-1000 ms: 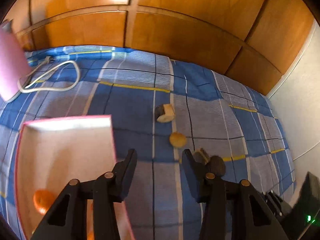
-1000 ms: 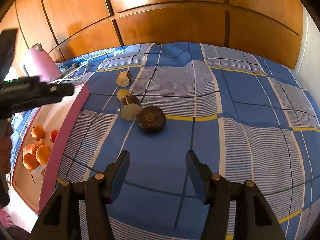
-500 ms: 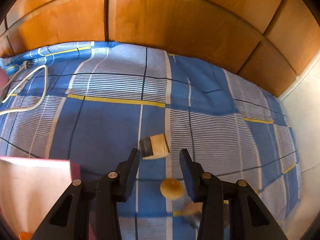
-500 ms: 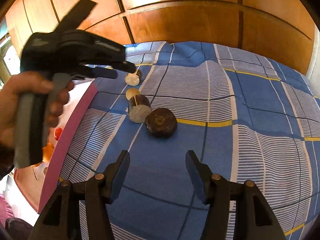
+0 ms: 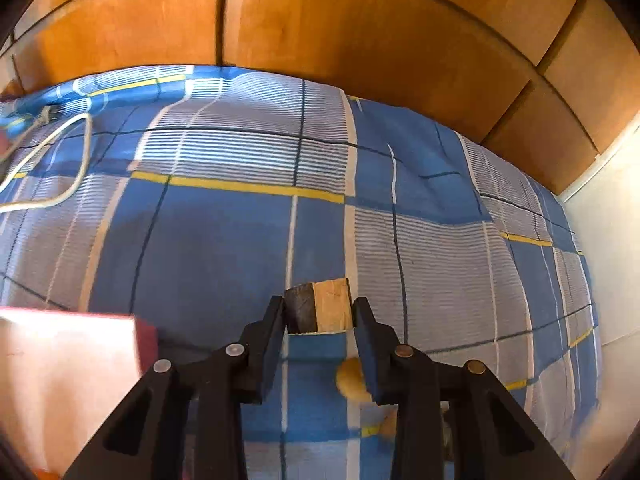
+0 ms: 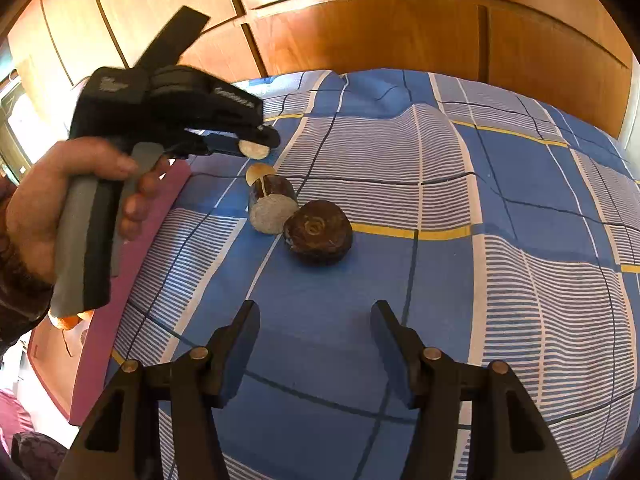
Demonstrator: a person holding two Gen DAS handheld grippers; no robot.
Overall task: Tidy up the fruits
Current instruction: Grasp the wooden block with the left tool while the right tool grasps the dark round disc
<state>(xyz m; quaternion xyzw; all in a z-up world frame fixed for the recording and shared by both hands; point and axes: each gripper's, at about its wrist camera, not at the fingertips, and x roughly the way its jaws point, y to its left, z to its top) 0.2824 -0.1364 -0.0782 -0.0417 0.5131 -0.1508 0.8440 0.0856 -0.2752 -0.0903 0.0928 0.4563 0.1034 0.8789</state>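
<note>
Fruits: we see four pieces in a loose row on the bed; a cut fruit chunk (image 5: 318, 312) with dark skin and a pale face sits between our left claw's fingers, a small tan round fruit (image 6: 259, 169) lies just behind a dark cut cylinder (image 6: 272, 204), and a dark brown round fruit (image 6: 319, 232) touches that cylinder.
Left claw: our left claw (image 5: 319, 326) is closed in around the chunk, a finger against each side; in the right wrist view the same claw (image 6: 256, 144) holds the chunk's pale end just above the sheet.
Right claw: our right claw (image 6: 315, 340) hangs released, jaws wide apart, over bare sheet, apart from the brown fruit.
Surface: a bedsheet (image 5: 224, 240) in blue plaid with white stripes and yellow lines, rumpled into folds.
Room: wooden panels (image 5: 360, 40) rise behind the bed; a pale wall (image 5: 608, 248) stands at the right edge.
Pink tray: a pink tray (image 6: 120, 280) lies at the left, orange fruit (image 6: 66, 321) inside it.
Cable: a white cable (image 5: 76, 168) loops across the far left sheet.
Hard to make out: the tray's contents are mostly hidden by our left hand (image 6: 52, 208); the tan fruit is half hidden behind the left claw's right finger in the left view.
</note>
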